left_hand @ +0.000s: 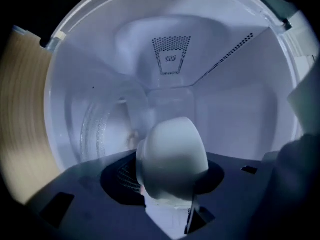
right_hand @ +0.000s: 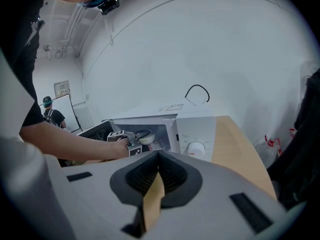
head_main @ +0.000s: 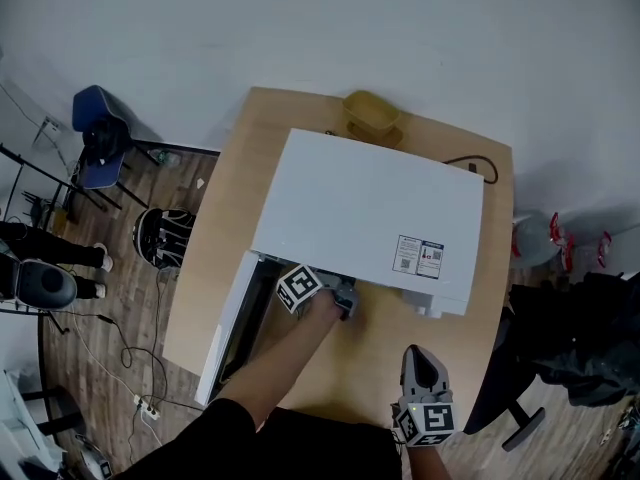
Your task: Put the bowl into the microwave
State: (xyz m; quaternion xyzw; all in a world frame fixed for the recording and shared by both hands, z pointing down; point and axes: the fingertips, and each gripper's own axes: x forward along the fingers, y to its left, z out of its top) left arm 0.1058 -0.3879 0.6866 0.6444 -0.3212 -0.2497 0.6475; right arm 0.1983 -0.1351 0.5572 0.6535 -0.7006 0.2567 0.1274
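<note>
Already the insertion step is under way. The left gripper point(head_main: 338, 295) reaches through the front opening of the microwave point(head_main: 370, 208), beside its swung-open door point(head_main: 228, 320), and its fingers point(left_hand: 95, 199) are clamped on the white bowl point(left_hand: 172, 159). The bowl is inside the microwave's cavity, apparently above the glass turntable point(left_hand: 97, 129) rather than resting on it. The right gripper point(head_main: 416, 354) hangs over the counter point(head_main: 355, 368) in front of the microwave, and its fingers point(right_hand: 205, 194) are pinched together on nothing. Next, I judge, the bowl should be lowered level onto the turntable. Then the left fingers should release and back straight out of the microwave, which leaves the door free to be shut.
</note>
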